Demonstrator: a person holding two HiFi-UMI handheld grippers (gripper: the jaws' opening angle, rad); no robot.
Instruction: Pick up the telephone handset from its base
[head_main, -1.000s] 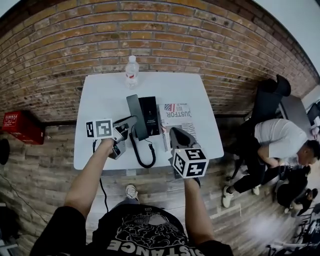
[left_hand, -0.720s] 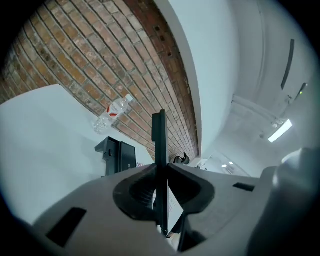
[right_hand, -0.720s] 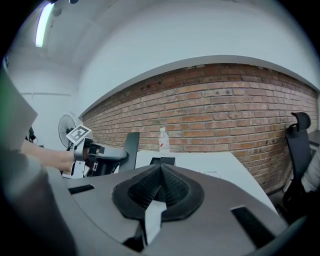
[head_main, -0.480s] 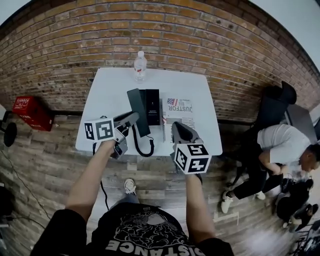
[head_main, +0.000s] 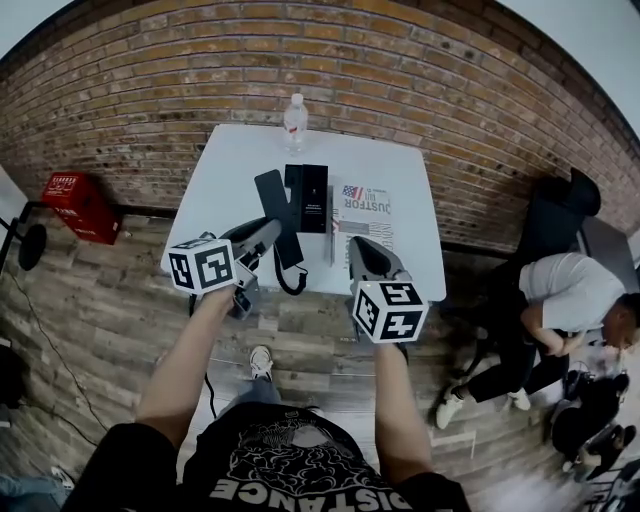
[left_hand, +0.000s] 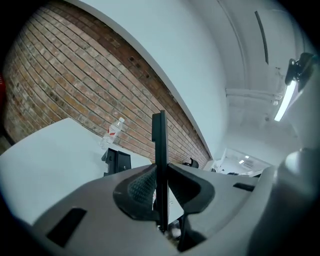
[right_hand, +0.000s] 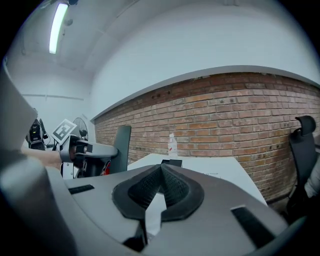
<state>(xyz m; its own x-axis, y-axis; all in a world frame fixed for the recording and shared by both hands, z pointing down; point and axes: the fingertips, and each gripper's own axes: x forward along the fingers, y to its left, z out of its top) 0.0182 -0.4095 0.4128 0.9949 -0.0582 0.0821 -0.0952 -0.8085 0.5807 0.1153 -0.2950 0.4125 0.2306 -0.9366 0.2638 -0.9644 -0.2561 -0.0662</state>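
The black telephone handset (head_main: 273, 200) hangs in the air over the table's near left part, tilted, left of its black base (head_main: 311, 196). My left gripper (head_main: 266, 233) is shut on the handset's lower half. In the left gripper view the handset (left_hand: 159, 135) stands edge-on between the pads, with the base (left_hand: 118, 161) behind on the table. A coiled cord (head_main: 291, 279) loops down from the handset. My right gripper (head_main: 355, 249) hovers over the table's near edge, shut with nothing in it, its tips (right_hand: 161, 168) touching. It sees the handset (right_hand: 121, 142) at its left.
On the white table (head_main: 235, 160) a water bottle (head_main: 294, 115) stands at the far edge and a magazine (head_main: 362, 212) lies right of the base. A red crate (head_main: 76, 203) sits on the floor at the left. At the right is a seated person (head_main: 565, 290) and a black chair (head_main: 550, 212).
Both grippers have risen and drawn back toward me. The handset has come up and left, farther from the base, stretching the cord. The table looks smaller and farther.
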